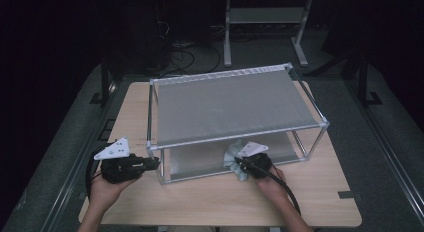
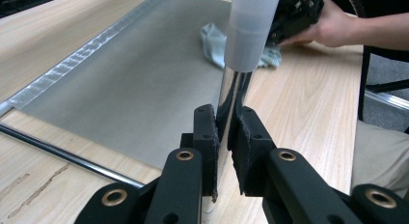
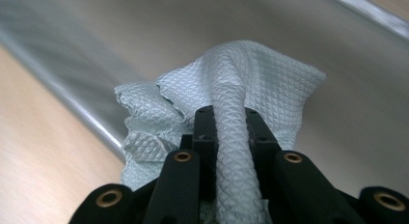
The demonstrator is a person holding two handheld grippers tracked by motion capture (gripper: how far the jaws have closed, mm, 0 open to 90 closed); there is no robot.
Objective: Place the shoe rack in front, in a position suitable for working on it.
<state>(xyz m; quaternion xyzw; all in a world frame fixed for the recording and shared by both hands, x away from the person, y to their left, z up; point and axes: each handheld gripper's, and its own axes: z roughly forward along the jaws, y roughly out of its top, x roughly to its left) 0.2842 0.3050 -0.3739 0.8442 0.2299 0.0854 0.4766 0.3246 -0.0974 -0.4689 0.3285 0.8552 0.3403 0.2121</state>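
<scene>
Inside rack [image 1: 160, 142], cloth [image 1: 234, 162]

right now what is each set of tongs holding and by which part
The left tongs clamp the rack's front corner post, low on its shiny metal part. The right tongs pinch the cloth by a bunched fold near its middle.

One rack [image 1: 235, 104], one cloth [image 1: 234, 161], two grippers [image 1: 150, 163] [image 1: 240, 164]
</scene>
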